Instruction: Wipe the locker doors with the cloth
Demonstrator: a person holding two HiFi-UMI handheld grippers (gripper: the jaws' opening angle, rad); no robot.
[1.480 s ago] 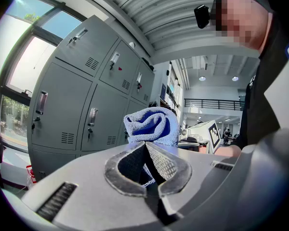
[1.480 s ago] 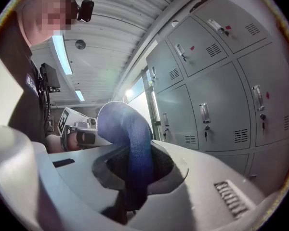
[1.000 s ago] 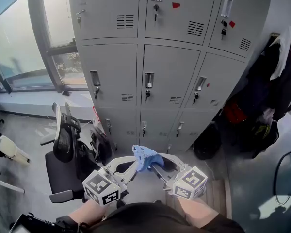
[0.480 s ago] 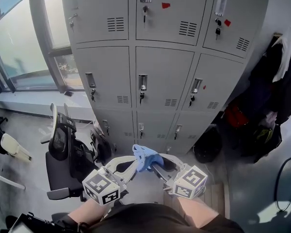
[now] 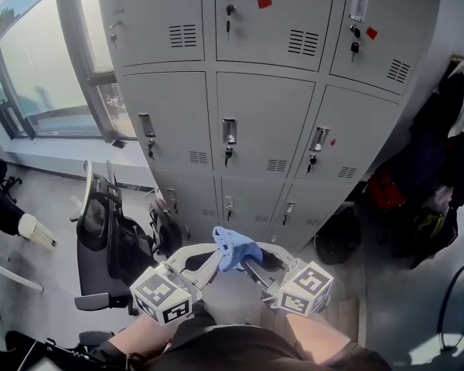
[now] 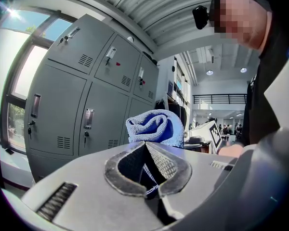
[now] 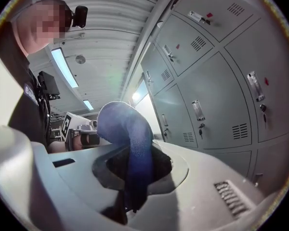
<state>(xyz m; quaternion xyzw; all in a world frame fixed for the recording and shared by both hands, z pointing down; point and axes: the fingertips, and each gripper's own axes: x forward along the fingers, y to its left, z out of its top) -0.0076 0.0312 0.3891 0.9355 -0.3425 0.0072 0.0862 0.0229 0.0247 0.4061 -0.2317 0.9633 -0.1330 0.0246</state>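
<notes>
— How many of each?
— One blue cloth (image 5: 233, 247), two grippers, nine grey locker doors (image 5: 263, 122) in view.
— Pose?
— The left gripper (image 5: 210, 263) and right gripper (image 5: 251, 267) meet tip to tip, low before the person, both clamped on the cloth, well short of the doors.
— Only the gripper views show the pinch itself.

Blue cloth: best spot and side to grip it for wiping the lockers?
Grip the blue cloth by its narrow lower tail, coming from the person's side, as the right gripper does. The bunched fold then stands above the jaws, toward the locker doors, free to wipe.
</notes>
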